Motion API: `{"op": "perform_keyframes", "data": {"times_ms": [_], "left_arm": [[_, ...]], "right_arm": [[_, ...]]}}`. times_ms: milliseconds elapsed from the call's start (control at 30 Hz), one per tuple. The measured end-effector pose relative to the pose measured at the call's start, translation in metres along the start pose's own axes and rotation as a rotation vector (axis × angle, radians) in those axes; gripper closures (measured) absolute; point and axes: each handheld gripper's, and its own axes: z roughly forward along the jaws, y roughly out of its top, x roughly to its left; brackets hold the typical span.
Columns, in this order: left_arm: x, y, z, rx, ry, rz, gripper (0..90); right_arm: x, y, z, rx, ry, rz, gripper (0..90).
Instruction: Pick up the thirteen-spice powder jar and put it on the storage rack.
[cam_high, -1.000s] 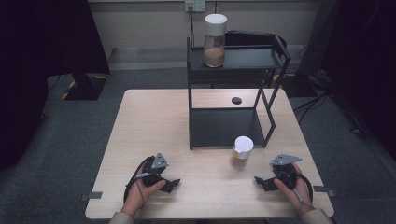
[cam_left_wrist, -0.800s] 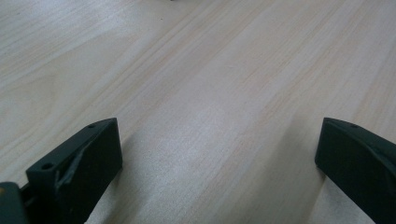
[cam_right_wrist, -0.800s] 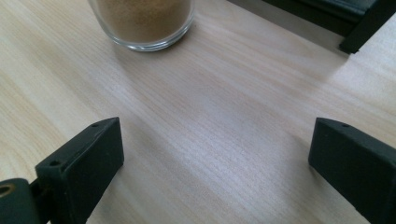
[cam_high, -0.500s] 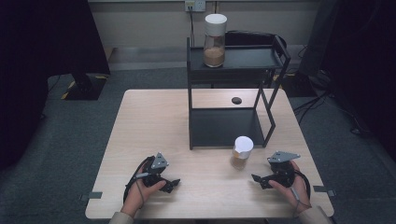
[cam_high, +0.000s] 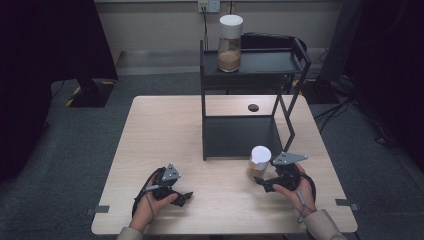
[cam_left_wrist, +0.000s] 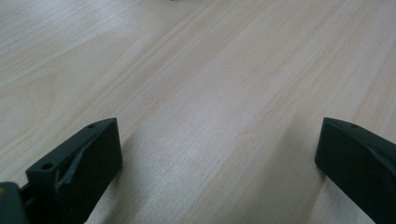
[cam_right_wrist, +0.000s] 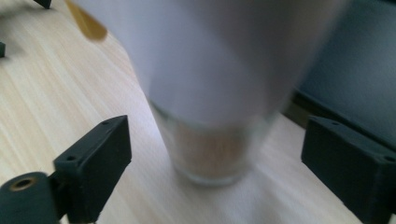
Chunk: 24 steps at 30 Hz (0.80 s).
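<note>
A glass jar (cam_high: 259, 162) with a white lid and brown grains stands on the table just in front of the black rack (cam_high: 240, 136). My right gripper (cam_high: 262, 183) is at the jar's near right side. In the right gripper view the blurred jar (cam_right_wrist: 210, 93) stands between the two jaws (cam_right_wrist: 215, 154) with a gap on each side. The jaws have just been closing, and the pads are not touching the glass. My left gripper (cam_high: 186, 196) rests low at the front left, open over bare wood (cam_left_wrist: 217, 154).
A second, taller jar (cam_high: 230, 42) with a white lid stands on the rack's top shelf (cam_high: 270, 62). A small black disc (cam_high: 253, 107) lies on the table behind the rack's lower shelf. The table's front edge (cam_high: 220, 233) is close to both hands.
My right gripper has moved left toward the jar on the table and now has it between its jaws. The left gripper has stayed put.
</note>
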Motion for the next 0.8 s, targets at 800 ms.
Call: {"op": "perform_keyframes", "data": {"times_ms": [800], "left_arm": [[0.0, 0.0, 0.0, 0.0, 0.0, 0.0, 0.0]], "right_arm": [[-0.009, 0.032, 0.008, 0.001, 0.02, -0.007, 30.2]]}}
